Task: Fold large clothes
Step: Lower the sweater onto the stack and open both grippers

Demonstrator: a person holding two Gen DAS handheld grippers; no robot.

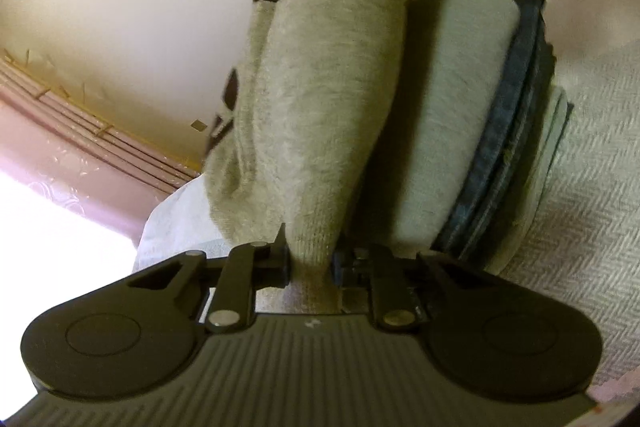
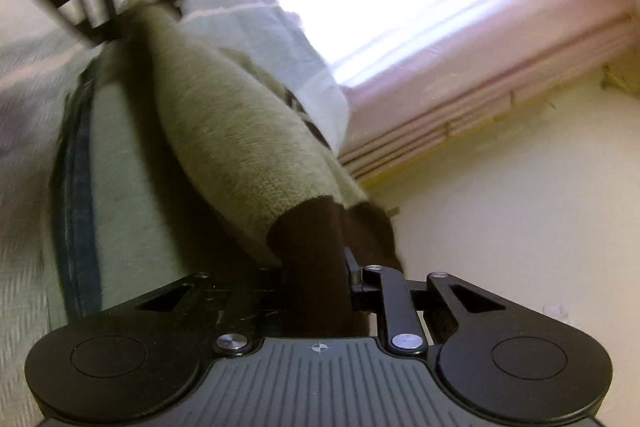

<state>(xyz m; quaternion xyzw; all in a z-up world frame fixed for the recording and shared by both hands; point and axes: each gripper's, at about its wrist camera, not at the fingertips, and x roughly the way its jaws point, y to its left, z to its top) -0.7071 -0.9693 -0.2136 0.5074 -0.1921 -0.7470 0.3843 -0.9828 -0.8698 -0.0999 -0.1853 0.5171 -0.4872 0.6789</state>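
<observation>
The left gripper (image 1: 311, 263) is closest, and its two fingers pinch the pale end of a fuzzy beige sweater (image 1: 328, 87). The right gripper (image 2: 316, 283) pinches the sweater's dark brown end, so the sweater stretches between the two grippers. The sweater hangs just beside a stack of folded clothes (image 1: 480, 107), which sits on a white bed cover (image 1: 592, 155).
</observation>
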